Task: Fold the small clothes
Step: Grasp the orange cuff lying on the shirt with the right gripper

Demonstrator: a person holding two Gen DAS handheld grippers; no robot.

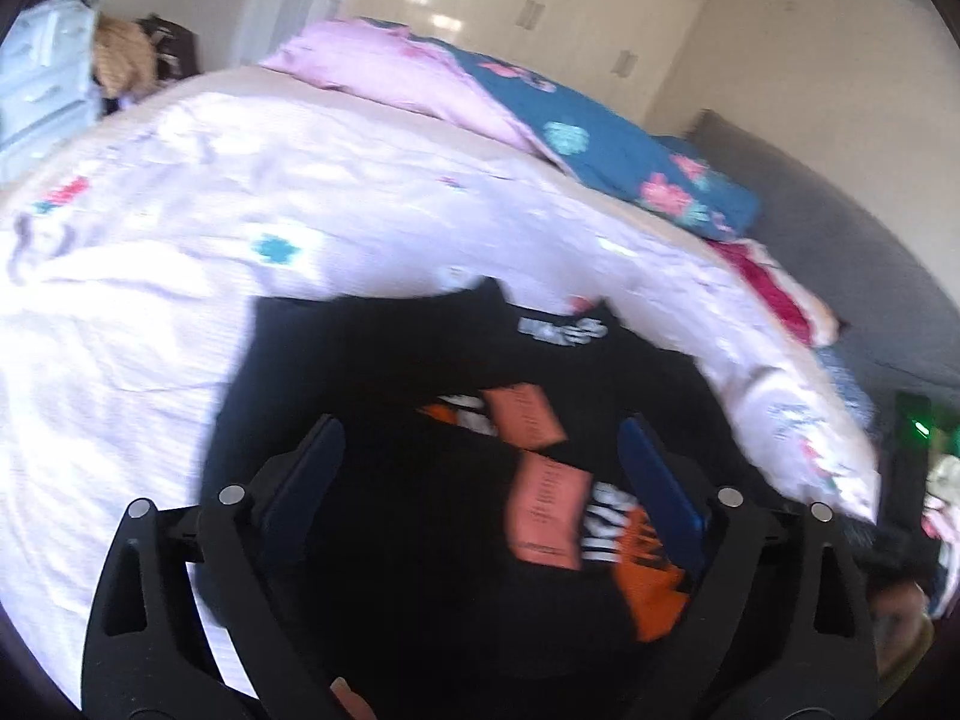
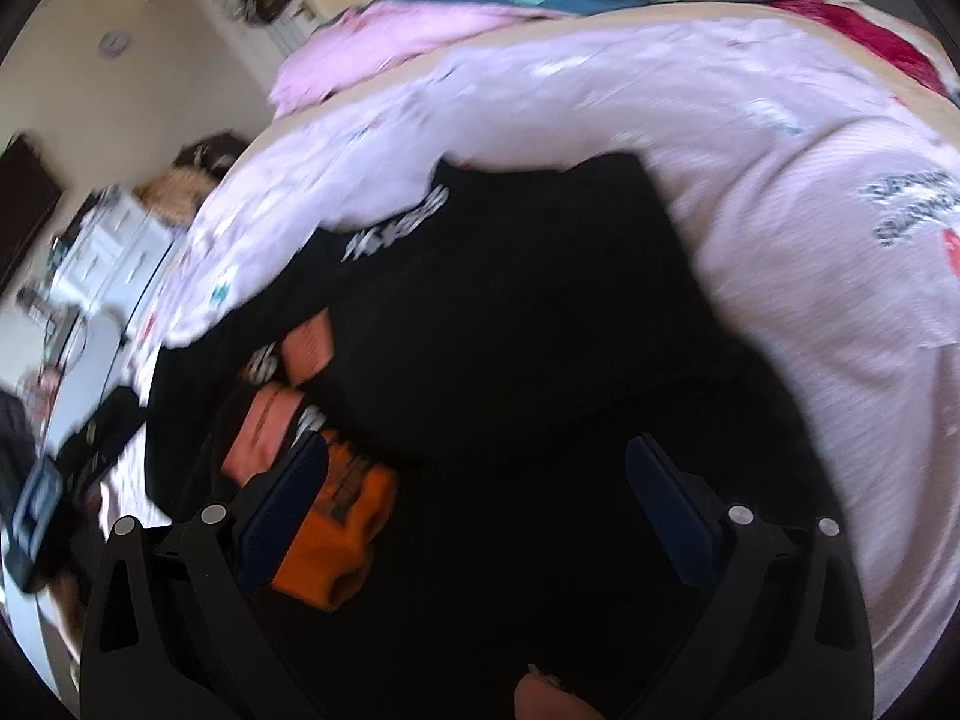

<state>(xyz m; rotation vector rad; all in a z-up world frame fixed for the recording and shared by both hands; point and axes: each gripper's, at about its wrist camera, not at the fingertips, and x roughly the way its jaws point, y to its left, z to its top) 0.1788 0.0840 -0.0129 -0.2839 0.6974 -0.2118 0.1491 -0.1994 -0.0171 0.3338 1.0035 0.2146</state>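
the black garment (image 1: 372,372) with orange print lies partly folded on the pale pink bedspread (image 1: 150,276). the left gripper (image 1: 480,468) hangs over it with jaws spread wide, pinching nothing. the right gripper (image 2: 474,480) likewise stands wide apart above the dark cloth, gripping nothing.

One black garment (image 1: 420,510) with orange print; two salmon tags (image 1: 546,507); one blue floral pillow (image 1: 630,162); one pink pillow (image 1: 384,60); two grippers (image 1: 480,480).

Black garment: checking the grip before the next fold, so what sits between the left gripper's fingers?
Only the black garment with its orange print, lying under the open left gripper in the left wrist view.
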